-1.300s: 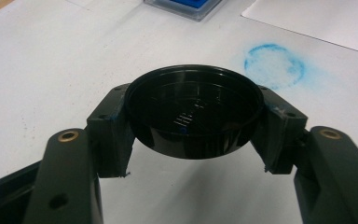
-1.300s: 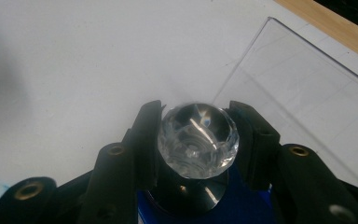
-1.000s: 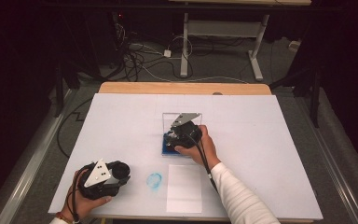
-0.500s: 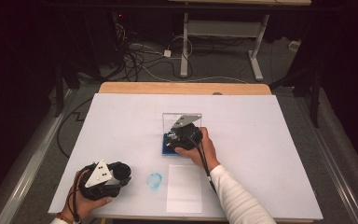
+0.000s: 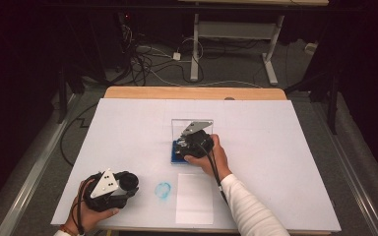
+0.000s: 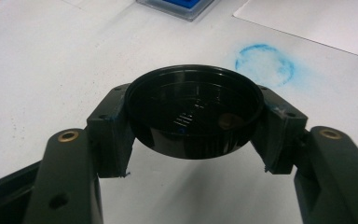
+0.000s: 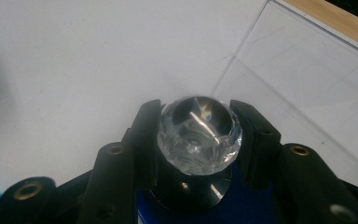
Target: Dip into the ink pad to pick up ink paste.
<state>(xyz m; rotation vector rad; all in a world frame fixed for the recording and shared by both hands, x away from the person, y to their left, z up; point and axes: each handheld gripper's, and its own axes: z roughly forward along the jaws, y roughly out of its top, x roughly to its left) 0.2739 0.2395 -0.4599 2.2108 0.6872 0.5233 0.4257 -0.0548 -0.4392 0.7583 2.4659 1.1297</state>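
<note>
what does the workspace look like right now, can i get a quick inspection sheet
surface: white table top with a wooden edge at the far side; a round blue ink mark on it.
job's things: stamp with a clear faceted knob standing on the blue ink pad, its clear lid raised; black round cap; white paper sheet at the near edge.
clutter: nothing seen.
grippers: right gripper shut on the knob; left gripper shut on the cap, held near the table's near left corner.
cables: a cable runs along the right forearm; loose cables on the floor beyond the table.
surroundings: dark room, a white desk frame behind.
</note>
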